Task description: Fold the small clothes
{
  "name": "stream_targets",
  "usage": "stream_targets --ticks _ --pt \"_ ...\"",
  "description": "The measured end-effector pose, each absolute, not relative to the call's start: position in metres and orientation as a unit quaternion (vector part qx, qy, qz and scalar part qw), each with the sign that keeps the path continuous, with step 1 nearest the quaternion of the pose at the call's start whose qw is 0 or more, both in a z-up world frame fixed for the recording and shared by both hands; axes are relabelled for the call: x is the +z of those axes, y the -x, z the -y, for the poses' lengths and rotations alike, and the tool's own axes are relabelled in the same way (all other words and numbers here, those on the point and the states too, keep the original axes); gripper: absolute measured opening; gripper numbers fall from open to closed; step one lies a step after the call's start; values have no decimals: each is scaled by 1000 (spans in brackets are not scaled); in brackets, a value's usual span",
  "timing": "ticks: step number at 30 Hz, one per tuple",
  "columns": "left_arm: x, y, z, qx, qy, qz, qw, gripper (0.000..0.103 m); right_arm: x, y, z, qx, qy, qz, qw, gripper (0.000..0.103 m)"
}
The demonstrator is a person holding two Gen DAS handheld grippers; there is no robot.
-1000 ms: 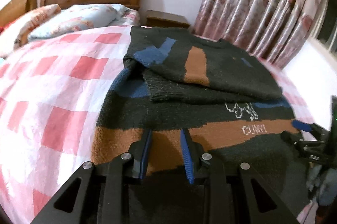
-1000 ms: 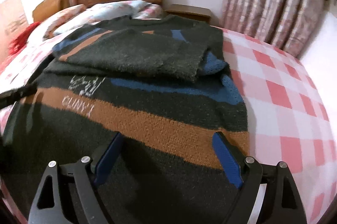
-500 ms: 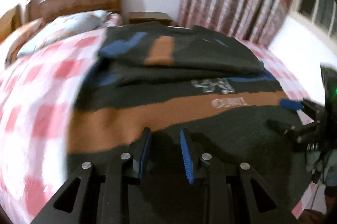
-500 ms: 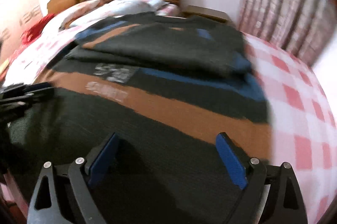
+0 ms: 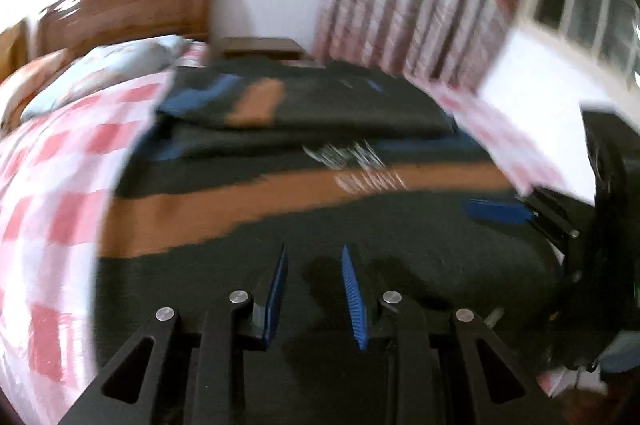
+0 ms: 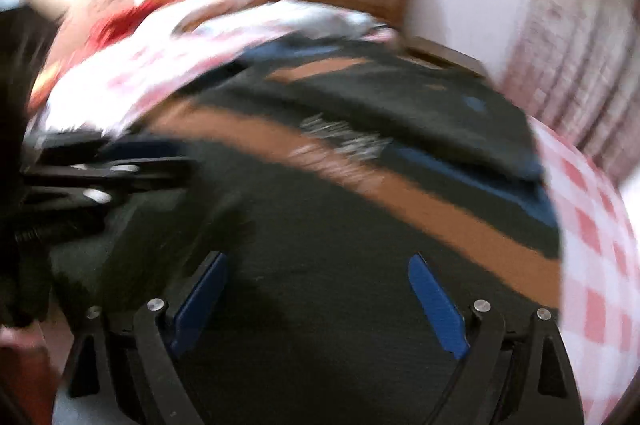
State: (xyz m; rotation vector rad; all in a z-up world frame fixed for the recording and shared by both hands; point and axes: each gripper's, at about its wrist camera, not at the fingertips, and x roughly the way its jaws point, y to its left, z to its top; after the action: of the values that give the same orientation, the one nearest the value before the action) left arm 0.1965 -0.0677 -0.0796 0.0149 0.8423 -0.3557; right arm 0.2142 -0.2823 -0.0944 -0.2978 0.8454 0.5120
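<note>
Over the bed, from the left wrist camera, the picture is smeared with motion blur. Left tongs sit low in the frame, blue pads a narrow gap apart, nothing between them, dark knit showing through the gap. They hover over the near hem of the sweater, which lies spread flat on the bed with its pink-and-white check cover. The sweater is dark, with a brown band running across it and blurred white lettering just above and on that band. Its far part looks folded over into a thicker layer, blue and brown patches showing there. Off to the right, the right tongs come in at the sweater's edge, one blue pad showing. Behind stand a headboard, pillows and a curtain.

Switch to the right wrist camera, also blurred. Right tongs are spread wide, both blue pads well apart, empty, with the sweater filling the space between them. The brown band runs diagonally across. At the left edge the left tongs reach in over the knit as a black blur; whether they touch it I can't tell. The check bed shows at right.
</note>
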Motion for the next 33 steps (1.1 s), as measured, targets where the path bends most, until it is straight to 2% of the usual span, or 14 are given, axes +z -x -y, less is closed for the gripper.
stream_targets --ticks 3,15,18,20,22,25,26,28,30,33 --pt "-84 -195 79 -169 -48 -413 893 29 -95 -213 288 251 133 -409 867 103" --pt "-88 -160 -5 -118 8 -417 901 29 -98 -176 392 170 74 -432 883 103" --pt "-81 -162 8 -108 3 -430 896 26 -91 -173 377 160 81 -429 885 103" --pt "-65 -159 28 -158 13 -421 893 27 -80 -167 356 201 87 -411 885 103" --pt "-51 -151 57 -202 -18 -410 889 28 -72 -151 320 261 129 -389 874 103" --pt "-58 -142 91 -230 -77 -423 873 28 -82 -134 285 298 188 -388 852 103" --pt "-67 -142 94 -239 -69 -436 865 29 -87 -131 282 306 187 -387 850 103" --pt "-73 -136 94 -243 -74 -423 870 30 -91 -134 288 311 161 -399 847 103" --pt "-75 -135 83 -247 -57 -426 868 35 -92 -137 306 295 147 -408 851 103" --pt "-81 -133 50 -225 -27 -436 871 31 -94 -133 339 276 133 -419 855 103"
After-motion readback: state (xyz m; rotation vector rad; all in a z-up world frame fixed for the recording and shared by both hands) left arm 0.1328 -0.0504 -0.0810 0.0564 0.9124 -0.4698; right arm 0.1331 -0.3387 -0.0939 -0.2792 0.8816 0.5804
